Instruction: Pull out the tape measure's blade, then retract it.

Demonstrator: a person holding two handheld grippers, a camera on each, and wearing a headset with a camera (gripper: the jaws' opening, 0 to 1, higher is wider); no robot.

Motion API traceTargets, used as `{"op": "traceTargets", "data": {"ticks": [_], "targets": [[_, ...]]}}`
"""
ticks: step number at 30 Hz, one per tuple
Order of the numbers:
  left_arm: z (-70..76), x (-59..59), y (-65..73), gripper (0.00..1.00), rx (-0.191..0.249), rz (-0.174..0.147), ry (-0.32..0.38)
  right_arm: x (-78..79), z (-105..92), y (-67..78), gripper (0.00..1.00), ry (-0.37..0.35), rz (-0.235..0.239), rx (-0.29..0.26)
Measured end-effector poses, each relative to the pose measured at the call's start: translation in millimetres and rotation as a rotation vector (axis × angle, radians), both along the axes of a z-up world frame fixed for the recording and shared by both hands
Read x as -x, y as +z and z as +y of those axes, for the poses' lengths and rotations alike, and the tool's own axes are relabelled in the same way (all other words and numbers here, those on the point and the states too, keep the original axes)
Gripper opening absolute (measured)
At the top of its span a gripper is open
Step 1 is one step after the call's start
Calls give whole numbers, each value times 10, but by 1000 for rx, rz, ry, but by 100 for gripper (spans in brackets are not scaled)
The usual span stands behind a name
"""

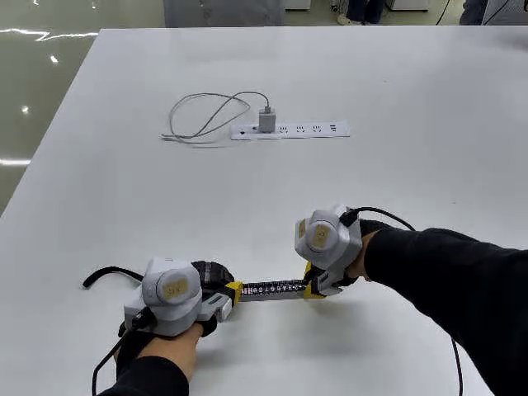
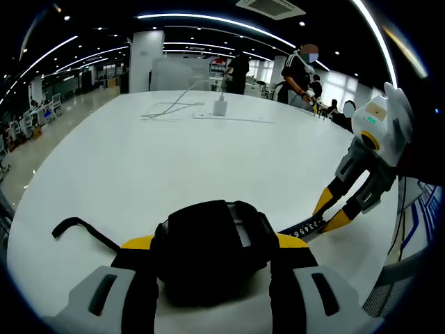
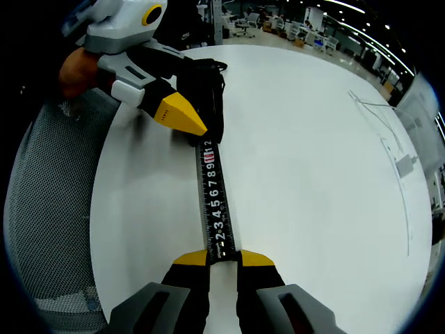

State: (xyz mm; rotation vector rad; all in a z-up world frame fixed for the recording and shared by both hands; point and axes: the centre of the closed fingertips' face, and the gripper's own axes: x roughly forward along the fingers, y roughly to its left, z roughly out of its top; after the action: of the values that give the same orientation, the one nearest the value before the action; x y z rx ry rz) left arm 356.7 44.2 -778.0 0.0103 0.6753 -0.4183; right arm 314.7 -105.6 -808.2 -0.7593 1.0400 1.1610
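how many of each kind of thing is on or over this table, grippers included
grippers: 2, the left gripper and the right gripper
tape measure: 1
power strip: 1
charger with cable: 1
total: 5

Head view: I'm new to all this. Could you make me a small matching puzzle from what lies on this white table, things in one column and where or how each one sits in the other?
Things:
1. tape measure case
2. blade
3. power strip
4. black strap

States:
A. lies loose on the table, beside the left gripper
B. at the far side, with a charger plugged in
C. clamped between the left gripper's jaws
D. pulled out, its end pinched by the right gripper

Pairs: 1-C, 2-D, 3-B, 4-A
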Motion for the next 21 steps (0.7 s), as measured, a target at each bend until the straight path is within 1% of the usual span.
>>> {"op": "traceTargets", "data": {"ticks": [15, 21], "targets": [[5, -1, 9, 60, 19, 2, 3, -7, 55, 6, 11, 4, 12, -28], [8, -2, 10, 60, 23, -1, -2, -15, 70, 10, 11, -4, 20, -44]]}}
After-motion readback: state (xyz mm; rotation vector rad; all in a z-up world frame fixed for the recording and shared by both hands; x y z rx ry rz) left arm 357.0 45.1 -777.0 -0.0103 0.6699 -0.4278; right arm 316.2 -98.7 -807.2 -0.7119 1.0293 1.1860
